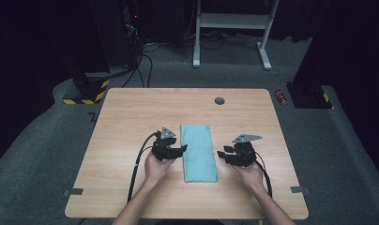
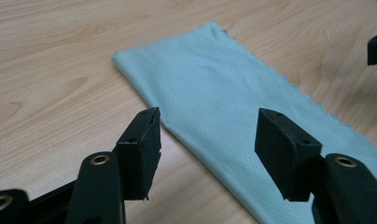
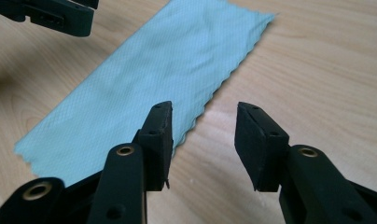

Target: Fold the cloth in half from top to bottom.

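A light blue cloth, folded into a long narrow strip, lies flat on the wooden table, running from near to far. My left gripper hovers at the strip's left edge, open, with nothing between its jaws. In the left gripper view the cloth lies under and beyond the left gripper. My right gripper is just off the strip's right edge, also open and empty. In the right gripper view, the right gripper straddles the zigzag edge of the cloth, with the left gripper at top left.
A round grey grommet sits near the table's far edge. Grey tape tabs mark the near corners. Beyond the table on the carpet are a white desk frame, a yellow-black striped base and a small red object.
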### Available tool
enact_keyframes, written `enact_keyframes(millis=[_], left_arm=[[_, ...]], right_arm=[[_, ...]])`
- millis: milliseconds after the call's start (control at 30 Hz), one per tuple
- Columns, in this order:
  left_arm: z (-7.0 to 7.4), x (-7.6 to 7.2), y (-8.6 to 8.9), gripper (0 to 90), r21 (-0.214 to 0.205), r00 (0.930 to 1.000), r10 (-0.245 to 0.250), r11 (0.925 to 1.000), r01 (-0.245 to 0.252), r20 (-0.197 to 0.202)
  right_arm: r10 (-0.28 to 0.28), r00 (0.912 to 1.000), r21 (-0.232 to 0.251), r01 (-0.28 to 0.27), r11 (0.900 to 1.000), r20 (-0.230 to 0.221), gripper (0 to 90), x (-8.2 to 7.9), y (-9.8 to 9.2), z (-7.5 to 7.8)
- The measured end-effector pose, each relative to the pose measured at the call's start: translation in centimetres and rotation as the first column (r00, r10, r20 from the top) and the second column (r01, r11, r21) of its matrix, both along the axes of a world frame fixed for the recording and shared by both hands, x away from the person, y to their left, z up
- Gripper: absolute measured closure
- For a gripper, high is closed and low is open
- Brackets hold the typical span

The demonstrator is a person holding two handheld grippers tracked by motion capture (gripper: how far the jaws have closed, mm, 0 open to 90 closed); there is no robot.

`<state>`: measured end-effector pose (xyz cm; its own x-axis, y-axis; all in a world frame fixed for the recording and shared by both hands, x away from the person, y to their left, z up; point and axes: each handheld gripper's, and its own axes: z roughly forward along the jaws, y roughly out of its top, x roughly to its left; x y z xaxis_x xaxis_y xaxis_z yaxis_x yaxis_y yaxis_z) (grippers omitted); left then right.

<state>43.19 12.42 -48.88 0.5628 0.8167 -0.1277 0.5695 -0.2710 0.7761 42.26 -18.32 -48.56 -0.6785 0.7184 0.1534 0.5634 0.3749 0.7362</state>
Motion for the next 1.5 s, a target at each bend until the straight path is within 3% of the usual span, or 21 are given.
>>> enact_keyframes(millis=[200,300,333,367,500,600,733,800,833,933,1033,1333,1433,1500], left_arm=[[0.1,2.3,0.7,40.9,-0.012,0.9984,0.041,0.9991,-0.042,-0.038],[0.3,2.9,1.2,41.7,-0.052,0.9972,0.072,0.996,-0.073,-0.018],[0.4,3.2,1.3,41.7,-0.052,0.9964,0.08,0.9953,-0.081,-0.03],[0.5,3.5,1.4,41.1,-0.046,0.9951,0.089,0.9948,-0.091,-0.043],[0.9,3.9,1.5,41.4,-0.044,0.9948,0.099,0.994,-0.1,-0.025],[1.0,4.4,1.3,41.1,-0.008,0.9947,0.097,0.9952,-0.097,-0.035],[0.8,5.2,0.8,41.6,-0.034,0.9945,0.097,0.9946,-0.098,-0.039],[0.5,5.7,0.3,41.3,-0.019,0.9936,0.092,0.9954,-0.094,-0.066],[0.3,5.9,0.0,41.3,-0.011,0.9935,0.09,0.9958,-0.091,-0.07],[-0.2,6.5,-0.5,41.2,-0.014,0.9918,0.092,0.9955,-0.094,-0.089],[-0.6,6.9,-0.7,41.3,-0.034,0.9883,0.111,0.9928,-0.115,-0.104],[-1.2,8.1,-0.5,41.5,-0.013,0.976,0.188,0.9816,-0.19,-0.11],[-1.5,8.5,-1.1,41.6,0.029,0.9777,0.183,0.983,-0.181,-0.103],[-1.7,8.7,-1.3,41.7,0.039,0.9772,0.182,0.983,-0.179,-0.109]], right_arm=[[-0.003,0.9998,0.006,0.003,1.0,0.02,61.9,1.3,0.6,1.0],[-0.001,1.0,-0.002,0.001,1.0,-0.002,63.3,2.1,1.0,0.9],[-0.002,1.0,-0.007,0.002,1.0,-0.008,63.8,2.4,1.1,0.8],[-0.003,0.9999,-0.009,0.003,1.0,-0.013,64.4,2.6,1.3,0.7],[-0.02,0.999,-0.008,0.019,0.9998,-0.039,65.3,3.7,1.4,0.1],[-0.032,0.9987,-0.002,0.032,0.9995,-0.04,65.6,4.4,1.4,0.2],[-0.045,0.9988,-0.005,0.045,0.999,-0.02,66.1,5.2,1.9,0.9],[-0.048,0.9988,-0.005,0.048,0.9988,-0.007,66.0,5.7,2.2,1.1],[-0.045,0.9988,-0.016,0.044,0.9989,-0.021,66.0,6.2,2.5,1.0],[-0.055,0.9983,-0.028,0.054,0.9981,-0.021,65.8,7.0,3.1,0.8],[-0.063,0.9971,-0.044,0.061,0.9971,-0.042,65.4,7.8,3.7,0.4],[-0.107,0.9928,-0.076,0.103,0.9917,-0.053,63.0,10.4,5.8,-0.6],[-0.128,0.9894,-0.094,0.122,0.9881,-0.069,61.5,11.2,6.3,-1.0],[-0.147,0.9877,-0.087,0.142,0.986,-0.054,61.0,11.7,6.5,-1.3]])
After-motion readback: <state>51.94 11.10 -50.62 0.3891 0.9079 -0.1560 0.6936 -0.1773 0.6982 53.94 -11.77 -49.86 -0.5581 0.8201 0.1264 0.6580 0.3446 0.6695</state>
